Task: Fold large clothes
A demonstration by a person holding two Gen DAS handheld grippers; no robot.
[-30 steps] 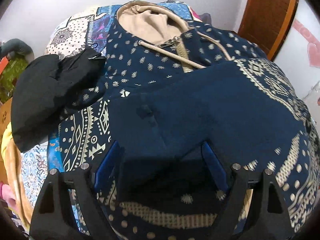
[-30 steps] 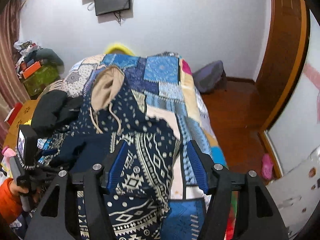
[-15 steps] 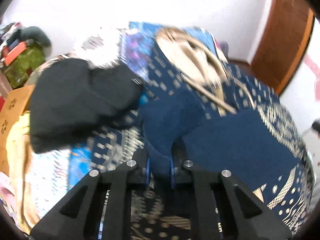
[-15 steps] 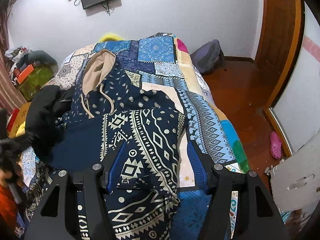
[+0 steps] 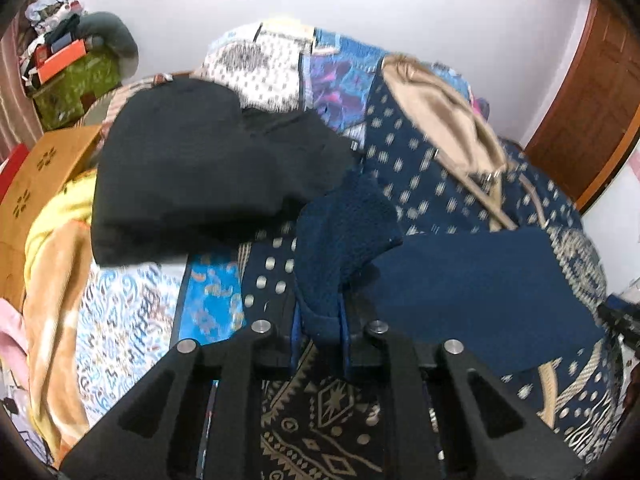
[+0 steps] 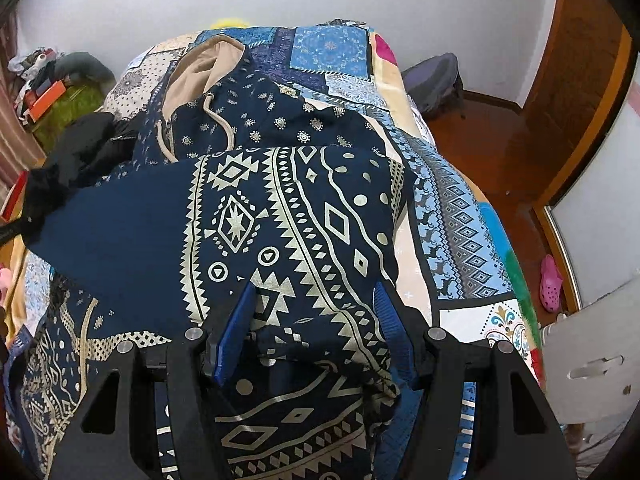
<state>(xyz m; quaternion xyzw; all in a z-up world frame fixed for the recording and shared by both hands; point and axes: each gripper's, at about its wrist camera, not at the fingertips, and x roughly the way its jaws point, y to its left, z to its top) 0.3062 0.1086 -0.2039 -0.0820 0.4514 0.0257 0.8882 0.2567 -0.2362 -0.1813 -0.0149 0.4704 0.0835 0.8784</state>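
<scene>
A navy hoodie with cream geometric print and a beige hood lies spread on the bed, with one sleeve folded across its front. My left gripper is shut on the plain navy cuff of that sleeve and holds it up above the hoodie's body. My right gripper is open, its blue pads either side of the patterned fabric at the hoodie's lower part, just above it.
A black garment lies on the bed left of the hoodie. The patchwork bedspread covers the bed. A cardboard box and a green bin stand at the left. A wooden door and floor are at the right.
My left gripper closed on the sleeve cuff and lifted it, pulling back and leftward. My right gripper came down and forward over the hoodie, staying open.
</scene>
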